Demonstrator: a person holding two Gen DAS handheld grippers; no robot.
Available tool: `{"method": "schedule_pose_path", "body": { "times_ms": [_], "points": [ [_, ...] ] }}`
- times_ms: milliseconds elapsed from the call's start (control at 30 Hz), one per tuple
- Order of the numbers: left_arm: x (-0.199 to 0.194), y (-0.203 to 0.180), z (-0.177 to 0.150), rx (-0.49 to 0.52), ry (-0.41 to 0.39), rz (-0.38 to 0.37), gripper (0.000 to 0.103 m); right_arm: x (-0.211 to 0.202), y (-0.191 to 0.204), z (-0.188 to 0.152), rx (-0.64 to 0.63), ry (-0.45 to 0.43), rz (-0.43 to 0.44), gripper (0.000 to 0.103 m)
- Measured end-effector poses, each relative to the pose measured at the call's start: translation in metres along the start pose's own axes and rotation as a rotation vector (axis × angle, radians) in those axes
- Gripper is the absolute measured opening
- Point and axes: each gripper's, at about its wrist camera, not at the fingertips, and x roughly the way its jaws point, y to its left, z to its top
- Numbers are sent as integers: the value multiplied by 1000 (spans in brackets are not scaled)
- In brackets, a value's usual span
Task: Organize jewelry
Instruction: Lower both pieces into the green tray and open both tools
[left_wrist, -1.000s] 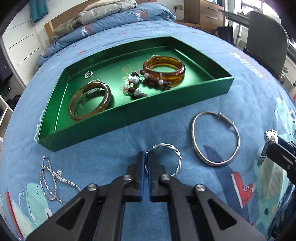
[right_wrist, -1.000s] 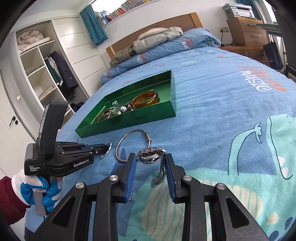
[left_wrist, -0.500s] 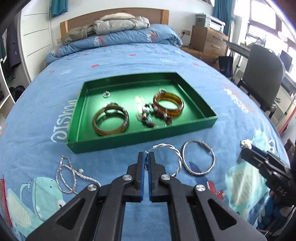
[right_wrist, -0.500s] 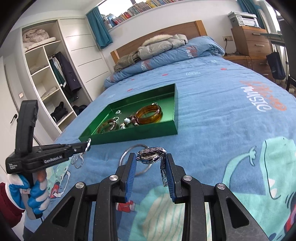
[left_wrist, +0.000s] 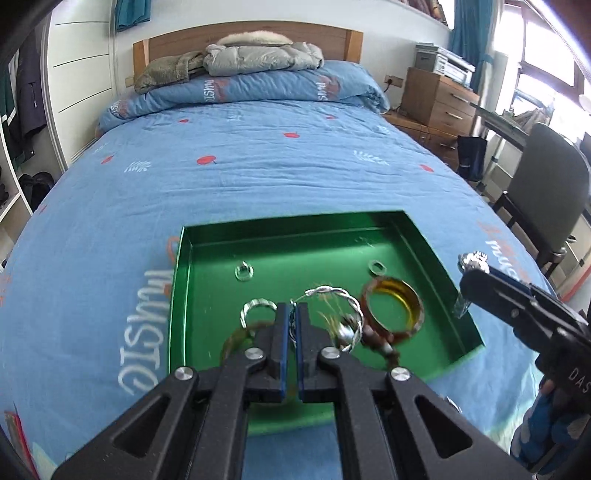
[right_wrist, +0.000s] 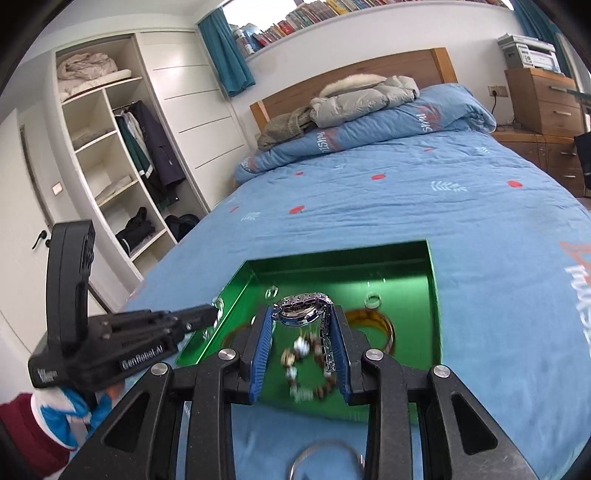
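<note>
My left gripper is shut on a twisted silver bangle, held in the air over the green tray. My right gripper is shut on a silver wristwatch, its band hanging down along the right finger, above the tray. In the tray lie an amber bangle, a brown bangle partly hidden by my fingers, a beaded bracelet and two small rings. The right gripper with the watch shows at the tray's right wall in the left wrist view.
The tray sits on a blue bed cover. A plain silver bangle lies on the cover near me. Folded quilt and jackets lie at the headboard. A chair and drawers stand right; an open wardrobe left.
Both grippers rose and moved forward from the bed cover to over the tray, the left carrying the twisted bangle, the right the watch. The necklace and plain bangle dropped behind.
</note>
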Motion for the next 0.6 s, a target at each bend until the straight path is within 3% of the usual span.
{"method": "schedule_pose_path", "body": {
  "times_ms": [267, 433, 600],
  "points": [
    [65, 5, 33, -4, 97, 40, 3, 90, -21, 45, 39, 127, -116, 31],
    [97, 7, 33, -1, 157, 88, 3, 132, -40, 41, 62, 257, -208, 31],
    [117, 9, 27, 1, 205, 129, 3, 150, -53, 33, 58, 342, -296, 31]
  ]
}}
